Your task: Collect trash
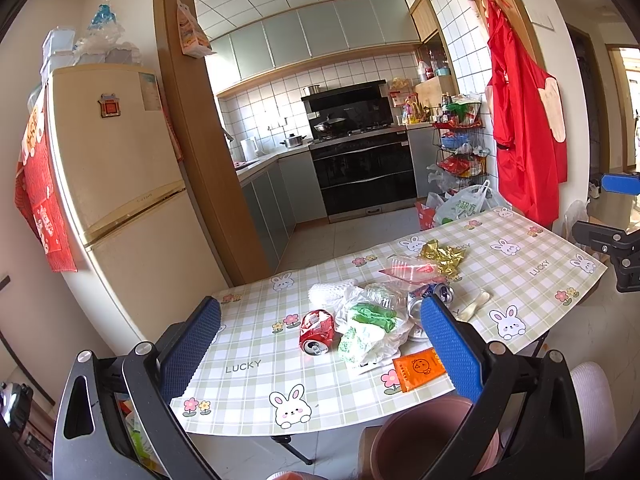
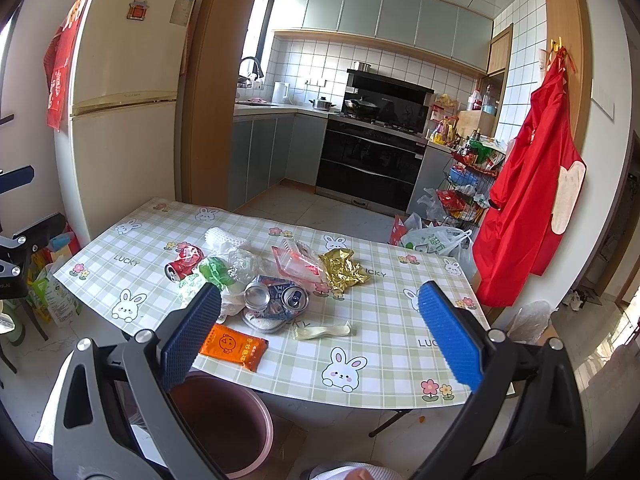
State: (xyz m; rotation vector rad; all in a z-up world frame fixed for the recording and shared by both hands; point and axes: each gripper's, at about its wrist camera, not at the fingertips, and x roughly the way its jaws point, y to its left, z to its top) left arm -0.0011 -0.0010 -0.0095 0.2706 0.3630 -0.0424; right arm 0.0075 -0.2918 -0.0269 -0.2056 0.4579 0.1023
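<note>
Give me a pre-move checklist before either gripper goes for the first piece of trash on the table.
1. Left gripper open and empty: ok.
2. Right gripper open and empty: ok.
3. Bin open below the table's near edge, nothing covering it: ok.
4. Orange packet lying flat near the edge, nothing on top of it: ok.
5. Red can clear to grip: cannot tell, the plastic bag lies right beside it.
6. Blue crushed cans free of the pile: not ok, they rest against other wrappers.
</note>
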